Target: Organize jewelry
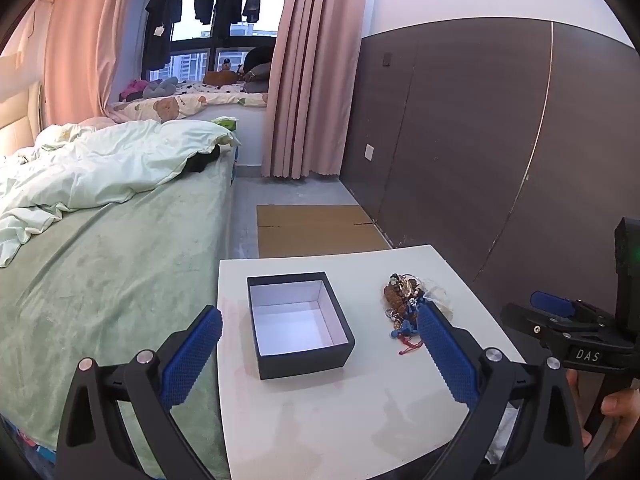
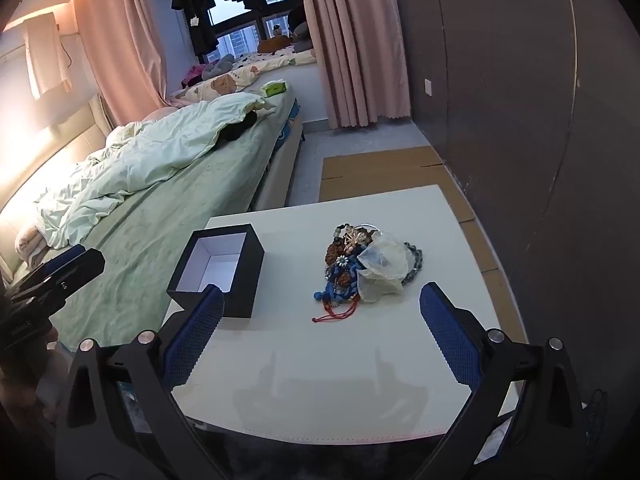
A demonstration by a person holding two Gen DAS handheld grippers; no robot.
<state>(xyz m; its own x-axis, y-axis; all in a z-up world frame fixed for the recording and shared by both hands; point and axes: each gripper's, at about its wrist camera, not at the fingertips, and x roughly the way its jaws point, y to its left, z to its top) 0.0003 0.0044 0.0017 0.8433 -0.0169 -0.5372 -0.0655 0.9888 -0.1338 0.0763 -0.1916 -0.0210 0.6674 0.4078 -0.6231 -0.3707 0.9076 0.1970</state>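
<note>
Two grippers hang above the white counter [image 2: 352, 360], and nothing has been picked up yet, so the sorting looks to be at its very start. The jewelry pile [image 2: 352, 272], a tangle of beads, cords and a crumpled clear bag, lies on the counter's right half, well apart from the open black box [image 1: 300, 324], which stands empty toward the bed [image 1: 120, 260] side. The next move, I judge, calls for the right gripper [image 2: 320, 344] to come down on one piece and tease it free of the knot without dragging the rest along. Its blue fingers [image 2: 450, 340] are spread wide and touch nothing. The left gripper [image 1: 320, 356] is likewise fully released, framing the box with nothing in its grasp.
</note>
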